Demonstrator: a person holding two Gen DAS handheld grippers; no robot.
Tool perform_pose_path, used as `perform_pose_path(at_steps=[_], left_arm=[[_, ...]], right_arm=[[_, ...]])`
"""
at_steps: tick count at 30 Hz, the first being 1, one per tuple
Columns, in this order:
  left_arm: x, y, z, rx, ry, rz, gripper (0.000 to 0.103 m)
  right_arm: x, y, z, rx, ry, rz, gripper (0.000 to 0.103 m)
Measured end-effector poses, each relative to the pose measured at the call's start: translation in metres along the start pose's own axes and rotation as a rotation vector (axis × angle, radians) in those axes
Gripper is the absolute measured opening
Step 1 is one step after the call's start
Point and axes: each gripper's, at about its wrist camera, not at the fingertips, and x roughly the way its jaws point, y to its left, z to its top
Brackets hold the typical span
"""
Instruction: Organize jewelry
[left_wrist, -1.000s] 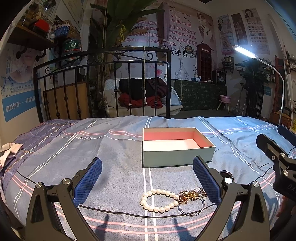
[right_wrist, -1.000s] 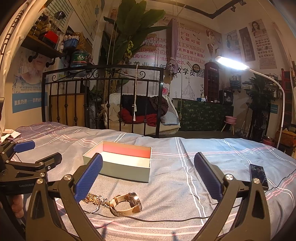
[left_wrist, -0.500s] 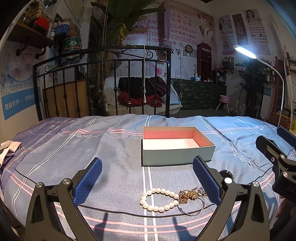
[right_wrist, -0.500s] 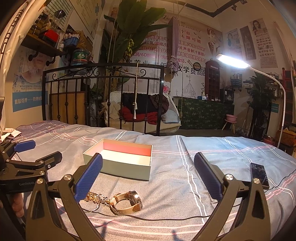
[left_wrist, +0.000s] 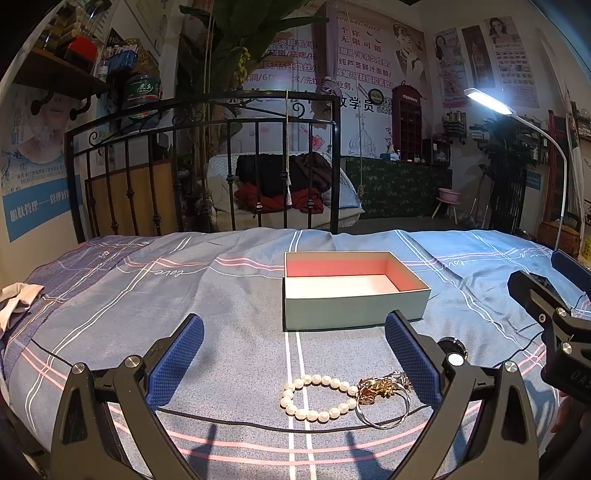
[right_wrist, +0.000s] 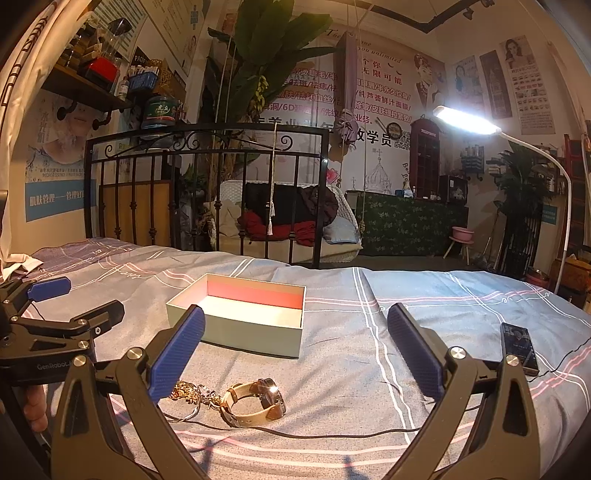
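Note:
An open pale-green box (left_wrist: 354, 306) (right_wrist: 240, 321) with a pink lining sits empty on the bedspread. In front of it lie a white pearl bracelet (left_wrist: 317, 397), a gold ornament on a silver bangle (left_wrist: 384, 395) (right_wrist: 188, 393), and a tan-strap wristwatch (right_wrist: 255, 402). My left gripper (left_wrist: 295, 354) hangs open just above the pearls and bangle, holding nothing. My right gripper (right_wrist: 295, 350) is open too, over the watch, its left fingertip near the gold piece. Each gripper shows at the edge of the other's view.
A black cable (right_wrist: 332, 432) runs across the bedspread in front of the jewelry. A dark phone (right_wrist: 517, 347) lies to the right. A black iron bed frame (left_wrist: 207, 166) bounds the far edge, and a white lamp arm (right_wrist: 546, 177) arches over the right side.
Both grippers have held nearly still, with only slight camera drift. The jewelry and the box lie as before.

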Motion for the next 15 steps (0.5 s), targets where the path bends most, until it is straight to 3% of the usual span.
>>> perform_pose_path(at_steps=[15], left_arm=[[0.0017,0.0016,-0.002,-0.002,0.015,0.0,0.097]], right_arm=[[0.0008,-0.0007,0.0007,0.0,0.011,0.005,0.097]])
